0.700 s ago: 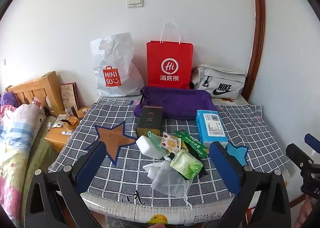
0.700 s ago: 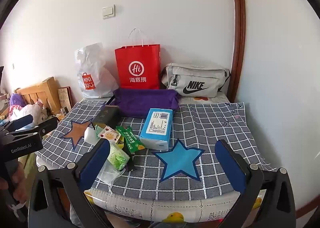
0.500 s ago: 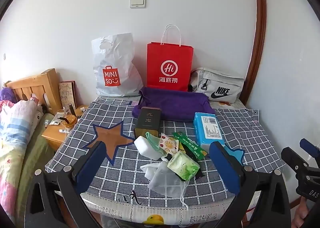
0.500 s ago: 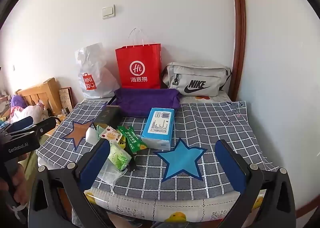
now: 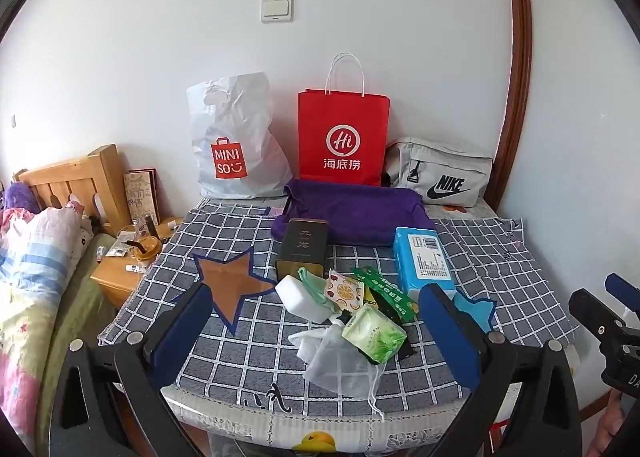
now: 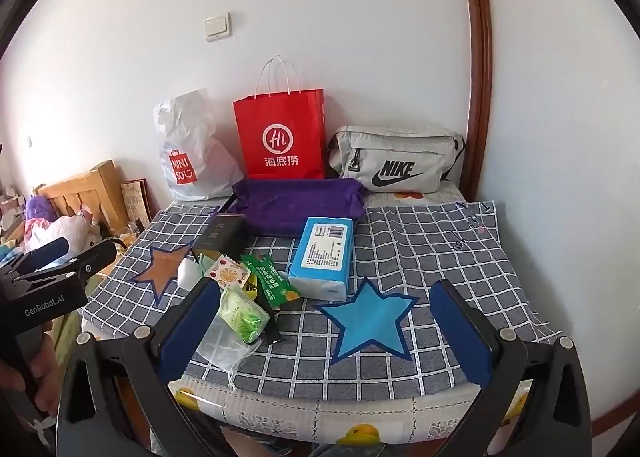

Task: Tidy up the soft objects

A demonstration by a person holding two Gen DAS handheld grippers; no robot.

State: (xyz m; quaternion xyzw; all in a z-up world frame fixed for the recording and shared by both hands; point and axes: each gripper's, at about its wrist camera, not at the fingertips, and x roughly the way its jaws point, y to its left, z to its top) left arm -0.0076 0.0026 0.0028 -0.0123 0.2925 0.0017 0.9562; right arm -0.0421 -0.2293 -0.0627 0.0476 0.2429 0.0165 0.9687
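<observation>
Both grippers, left (image 5: 316,331) and right (image 6: 326,327), spread wide, holding nothing; I've backed off slightly since earlier. Checked tablecloth (image 5: 492,257) sits lower in view. Blue tissue pack (image 5: 423,259), green tissue packet (image 5: 374,333), white sponge (image 5: 300,299) unmoved mid-table.

- White crinkled plastic bag (image 5: 236,141) at far left: "MINISO" on an orange label.
- Red paper carrier bag (image 5: 343,137): "Hi" and "海底捞".
- Grey fabric waist bag (image 5: 440,171): "NIKE".
- Left gripper (image 6: 52,277), black body: "GenRobot.AI".
</observation>
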